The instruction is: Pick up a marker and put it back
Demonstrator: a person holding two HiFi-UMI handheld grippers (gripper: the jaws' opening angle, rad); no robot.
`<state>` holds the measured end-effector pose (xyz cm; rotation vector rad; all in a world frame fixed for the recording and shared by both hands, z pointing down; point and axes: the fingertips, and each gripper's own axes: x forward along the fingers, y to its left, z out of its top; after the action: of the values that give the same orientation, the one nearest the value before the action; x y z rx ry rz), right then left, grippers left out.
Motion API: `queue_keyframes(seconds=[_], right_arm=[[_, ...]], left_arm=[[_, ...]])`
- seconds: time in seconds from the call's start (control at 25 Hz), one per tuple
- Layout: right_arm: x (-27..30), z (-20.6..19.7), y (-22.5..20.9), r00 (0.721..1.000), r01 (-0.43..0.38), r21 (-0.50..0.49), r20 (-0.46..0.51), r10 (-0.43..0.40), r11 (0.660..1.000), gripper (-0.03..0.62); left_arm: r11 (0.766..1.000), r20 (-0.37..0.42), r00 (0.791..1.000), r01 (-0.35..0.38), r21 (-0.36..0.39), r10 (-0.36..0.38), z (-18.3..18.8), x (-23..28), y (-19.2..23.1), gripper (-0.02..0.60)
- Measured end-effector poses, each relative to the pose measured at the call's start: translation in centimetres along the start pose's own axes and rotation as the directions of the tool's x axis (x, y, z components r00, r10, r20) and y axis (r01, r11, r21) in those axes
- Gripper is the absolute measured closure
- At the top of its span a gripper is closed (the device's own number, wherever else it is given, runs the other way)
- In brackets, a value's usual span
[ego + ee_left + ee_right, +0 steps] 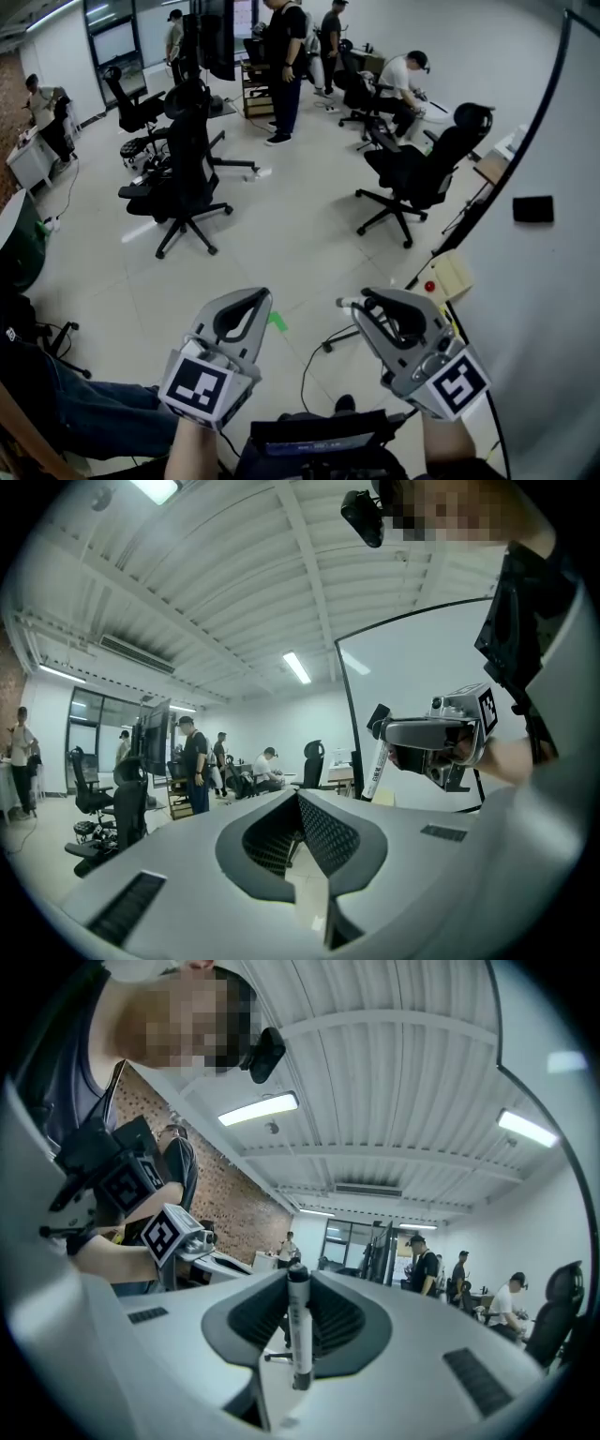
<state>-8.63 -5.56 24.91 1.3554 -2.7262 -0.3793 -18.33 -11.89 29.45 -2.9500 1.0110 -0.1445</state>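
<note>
Between the jaws of our right gripper (367,311) sits the marker (299,1327), pinched tight and held out over the office floor (281,234), so pickup looks done to us. Our left gripper (298,808) is closed on nothing. Putting it back is what's left; we can't spot where.

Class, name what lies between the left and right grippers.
In the head view, only floor shows there, with a green tape scrap and a black cable.

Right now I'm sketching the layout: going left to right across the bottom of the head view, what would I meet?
Jeans-clad leg → left tool → green tape mark → right tool gripping a marker → whiteboard.
</note>
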Motion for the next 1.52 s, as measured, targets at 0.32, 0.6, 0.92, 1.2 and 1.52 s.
queue_keyframes(seconds=[0.32,0.6,0.92,1.2,1.52], right_arm=[[-1.3,-1.3,-3.1,0.999,0.047,0.006,-0.027,-0.047,0.999,0.508],[-1.5,-2.3,-7.3,0.999,0.036,0.044,0.007,-0.036,0.998,0.508],[-2.6,-2.9,-11.3,0.998,0.03,0.098,0.056,-0.035,0.995,0.508],[-4.7,-3.3,-14.1,0.995,-0.002,0.128,0.098,-0.01,0.992,0.508],[-5.3,-4.1,-15.9,0.99,-0.078,0.141,0.125,0.061,0.987,0.508]], left_arm=[[0.998,-0.008,0.998,0.064,0.008,-0.064,0.2,4.1,-1.5,0.583],[0.997,-0.049,0.997,0.064,0.04,-0.062,0.4,7.9,-2.2,0.583],[0.993,-0.083,0.993,0.09,0.074,-0.083,1.3,12.6,-4.0,0.583],[0.992,-0.112,0.991,0.081,0.099,-0.07,1.8,15.8,-6.6,0.583],[0.995,-0.102,0.995,0.008,0.101,0.003,2.5,18.1,-7.2,0.583]])
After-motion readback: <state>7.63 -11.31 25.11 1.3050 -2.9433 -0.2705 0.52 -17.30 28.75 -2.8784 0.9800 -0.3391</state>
